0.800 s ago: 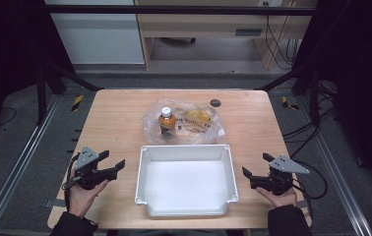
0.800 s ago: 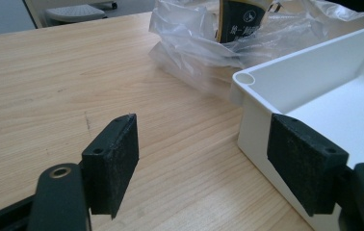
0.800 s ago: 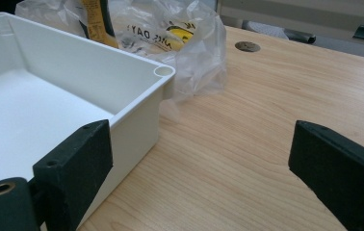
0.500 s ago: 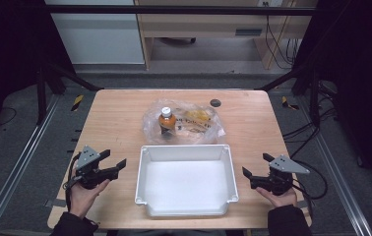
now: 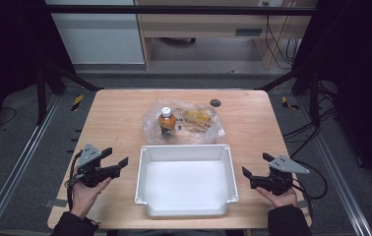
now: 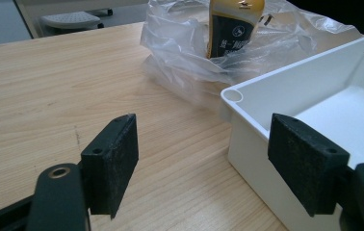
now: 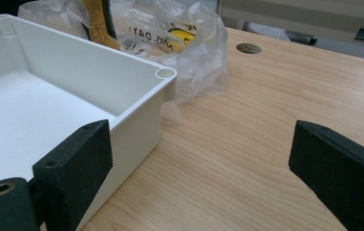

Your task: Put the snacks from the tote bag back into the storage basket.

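A white rectangular tray [image 5: 228, 162] lies empty at the table's near middle. Behind it a clear plastic bag [image 5: 208, 130] holds an upright orange bottle [image 5: 167, 120] with a white cap and some yellow packets [image 5: 199, 116]. My left gripper [image 5: 116, 158] rests open left of the tray, jaws wide apart with nothing between them; its own view shows the tray's corner [image 6: 232, 95], the bag [image 6: 180, 53] and the bottle [image 6: 233, 26]. At the tray's right side, my right gripper [image 5: 255, 164] is open and empty too, facing the tray's corner [image 7: 164, 73] and the bag [image 7: 197, 43].
The wooden table [image 5: 115, 118] has a small dark round hole [image 5: 215, 103] at the back right, seen as a hole [image 7: 248, 47] from the right gripper too. Black frame bars and cables flank the table; a cabinet stands beyond it.
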Demonstrator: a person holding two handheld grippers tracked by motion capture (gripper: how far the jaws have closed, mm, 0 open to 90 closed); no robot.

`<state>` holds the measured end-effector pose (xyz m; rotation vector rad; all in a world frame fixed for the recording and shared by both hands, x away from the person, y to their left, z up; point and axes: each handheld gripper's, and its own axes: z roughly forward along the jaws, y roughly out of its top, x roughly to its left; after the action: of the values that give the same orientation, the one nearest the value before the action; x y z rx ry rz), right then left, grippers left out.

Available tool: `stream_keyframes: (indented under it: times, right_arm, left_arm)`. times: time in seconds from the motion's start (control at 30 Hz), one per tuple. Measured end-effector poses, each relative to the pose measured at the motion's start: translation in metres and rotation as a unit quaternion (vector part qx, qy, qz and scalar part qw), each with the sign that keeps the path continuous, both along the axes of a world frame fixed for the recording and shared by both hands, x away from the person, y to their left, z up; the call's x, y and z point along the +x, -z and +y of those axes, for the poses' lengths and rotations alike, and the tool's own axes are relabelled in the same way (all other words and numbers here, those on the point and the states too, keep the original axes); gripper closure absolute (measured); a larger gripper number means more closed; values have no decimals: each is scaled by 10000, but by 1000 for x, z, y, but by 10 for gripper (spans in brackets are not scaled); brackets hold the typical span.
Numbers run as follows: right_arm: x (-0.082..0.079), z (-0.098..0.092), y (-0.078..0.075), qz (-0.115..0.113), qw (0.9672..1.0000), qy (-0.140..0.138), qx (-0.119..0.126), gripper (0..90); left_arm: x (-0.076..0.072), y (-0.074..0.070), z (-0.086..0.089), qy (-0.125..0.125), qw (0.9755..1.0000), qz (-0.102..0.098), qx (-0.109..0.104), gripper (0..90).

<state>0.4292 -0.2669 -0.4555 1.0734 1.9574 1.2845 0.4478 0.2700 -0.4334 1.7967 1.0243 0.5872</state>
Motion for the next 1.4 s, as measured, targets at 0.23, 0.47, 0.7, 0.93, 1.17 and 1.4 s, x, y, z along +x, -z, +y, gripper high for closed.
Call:
stream_keyframes:
  times: [0.23,0.47,0.7,0.93,1.17,1.4]
  right_arm:
    - [0,1,0,29,10000,0,-31,83]
    - [0,1,0,27,10000,2,-23,81]
    - [0,1,0,25,10000,9,-26,80]
    - [0,1,0,20,10000,17,-30,80]
    - [0,0,-1,-6,10000,30,-28,79]
    - [0,0,-1,-10,10000,29,-27,78]
  left_arm:
    - [1,-5,-5,73,9999,-69,31,256]
    - [2,-12,-11,134,9998,-129,22,256]
    - [3,-18,-15,178,9996,-212,37,257]
    - [6,-26,-17,175,9994,-286,2,258]
    - [12,-31,-21,170,9994,-287,-6,257]
    - [18,-35,-27,194,9993,-302,-57,258]
